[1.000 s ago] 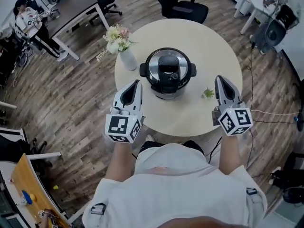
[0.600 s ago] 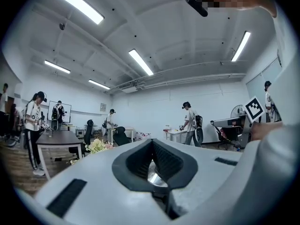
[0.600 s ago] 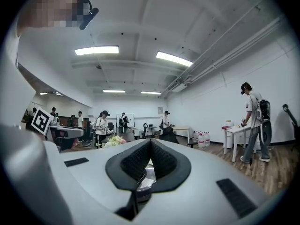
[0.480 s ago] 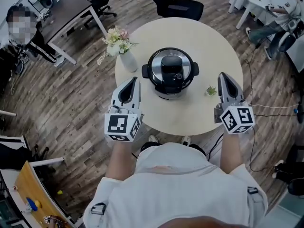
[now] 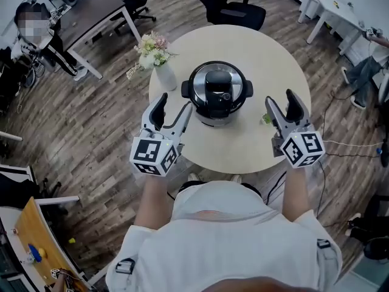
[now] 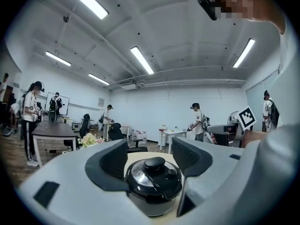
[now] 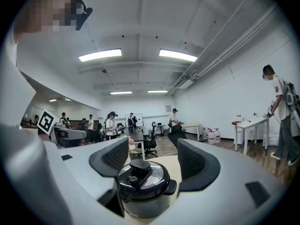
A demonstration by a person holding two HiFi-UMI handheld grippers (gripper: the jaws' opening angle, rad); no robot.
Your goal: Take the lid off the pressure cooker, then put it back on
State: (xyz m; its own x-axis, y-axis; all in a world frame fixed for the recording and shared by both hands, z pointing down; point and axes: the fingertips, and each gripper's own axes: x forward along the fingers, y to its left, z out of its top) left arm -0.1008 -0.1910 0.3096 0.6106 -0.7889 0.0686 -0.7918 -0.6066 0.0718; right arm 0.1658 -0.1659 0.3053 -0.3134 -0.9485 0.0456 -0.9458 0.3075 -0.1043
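The black and steel pressure cooker [image 5: 217, 93] stands in the middle of the round beige table [image 5: 267, 53], its lid [image 5: 217, 85] with the black handle on it. My left gripper [image 5: 174, 106] hovers at the table's near left edge, apart from the cooker, and its jaws are opening with nothing between them. My right gripper [image 5: 280, 100] hovers at the near right edge, its jaws opening as well and empty. Both point level at the cooker, which the left gripper view [image 6: 152, 179] and the right gripper view [image 7: 143, 186] show beyond the spread fingers.
A white vase of flowers [image 5: 153, 55] stands on the table left of the cooker. A small green sprig [image 5: 266, 119] lies by my right gripper. A black office chair [image 5: 228, 5] sits behind the table, desks and people stand around the room, and cables [image 5: 340, 145] lie at right.
Both grippers had their jaws shut in the earlier frames and now show them spread apart. Both hands stay at about the same places by the table's near edge.
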